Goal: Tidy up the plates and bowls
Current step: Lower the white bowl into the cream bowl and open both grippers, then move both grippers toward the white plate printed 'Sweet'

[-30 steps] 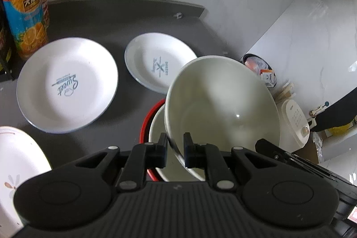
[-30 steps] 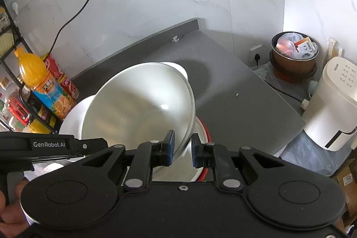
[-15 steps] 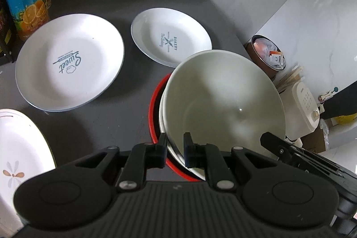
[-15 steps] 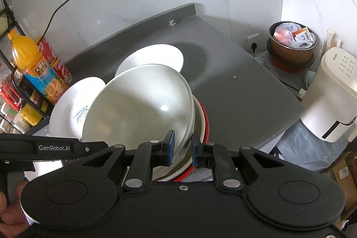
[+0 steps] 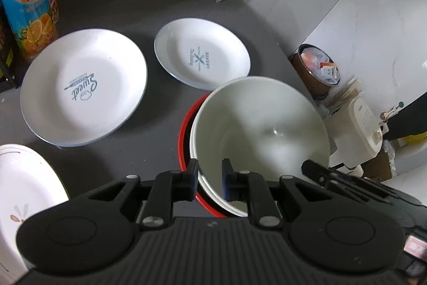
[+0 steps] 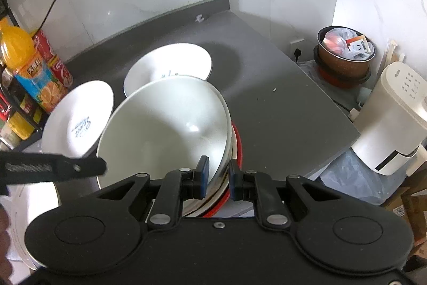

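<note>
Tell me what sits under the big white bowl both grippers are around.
Under the white bowl show another pale bowl's rim and a red-rimmed dish on the counter. Their insides, and anything below them, are covered.

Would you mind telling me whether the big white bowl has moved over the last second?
Yes. The white bowl has come down into the red-rimmed bowl stack; its rim no longer overlaps the bakery plate.
</note>
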Tool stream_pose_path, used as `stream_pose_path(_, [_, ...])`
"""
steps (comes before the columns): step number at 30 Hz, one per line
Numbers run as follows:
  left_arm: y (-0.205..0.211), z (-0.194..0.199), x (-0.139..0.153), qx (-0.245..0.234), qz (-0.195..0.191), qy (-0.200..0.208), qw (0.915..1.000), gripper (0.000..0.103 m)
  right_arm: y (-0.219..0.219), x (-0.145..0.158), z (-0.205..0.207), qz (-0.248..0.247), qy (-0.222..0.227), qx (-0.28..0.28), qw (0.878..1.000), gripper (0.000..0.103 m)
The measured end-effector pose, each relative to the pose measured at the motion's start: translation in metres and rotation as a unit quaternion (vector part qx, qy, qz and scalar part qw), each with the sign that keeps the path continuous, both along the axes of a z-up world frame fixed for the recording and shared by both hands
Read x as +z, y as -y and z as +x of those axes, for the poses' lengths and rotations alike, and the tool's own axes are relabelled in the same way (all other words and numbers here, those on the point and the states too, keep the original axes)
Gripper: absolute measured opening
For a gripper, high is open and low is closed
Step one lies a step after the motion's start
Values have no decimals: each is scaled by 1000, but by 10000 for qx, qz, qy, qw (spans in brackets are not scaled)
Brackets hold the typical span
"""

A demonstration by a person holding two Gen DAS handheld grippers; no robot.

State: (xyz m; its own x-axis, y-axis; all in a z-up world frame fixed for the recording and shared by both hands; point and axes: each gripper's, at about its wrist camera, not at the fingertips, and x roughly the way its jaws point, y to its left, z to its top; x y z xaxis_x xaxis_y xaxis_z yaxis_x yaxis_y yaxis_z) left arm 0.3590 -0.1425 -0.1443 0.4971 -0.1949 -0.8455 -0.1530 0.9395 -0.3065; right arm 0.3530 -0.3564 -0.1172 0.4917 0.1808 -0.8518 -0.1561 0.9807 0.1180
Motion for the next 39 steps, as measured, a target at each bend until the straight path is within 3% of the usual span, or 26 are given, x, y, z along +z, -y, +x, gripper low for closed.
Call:
stream_pose_path(7, [-21,-10,9,273,50,90,9996,24,3,9,5,130,160,-255,9995,18])
stream_pose_path(12, [-38,-23,10,487,166,67,9987,25,2,6,6,40,322,-262,9991,11])
stream_pose_path(17, [-54,-36,13,673,125,143,9976,27,2,7,7,29,79,-389,9992,14])
stream_pose_path(18, [-57,-39,13,704,114,152,9973,28,0,11,5,-24,138,-399,9991,16])
stream_pose_path(20, [-65,-45,13,787,95,144,9967,37,-4,19,1,-45,214,-432,9988,36])
stream_pose_path(22, [-72,-51,13,900,103,171,9957,43,-9,27,-3,-7,325,-456,9984,46])
stream_pose_path(26, [-87,-61,13,1159,138,187,9930,61,-25,41,-7,1,478,-333,9983,57])
stream_pose_path(35, [-125,-77,18,1766,45,230,9840,73,-67,63,3,219,535,277,9979,77])
stream_pose_path(39, [-142,-78,19,2055,83,182,9785,74,-89,65,13,313,516,613,9963,78])
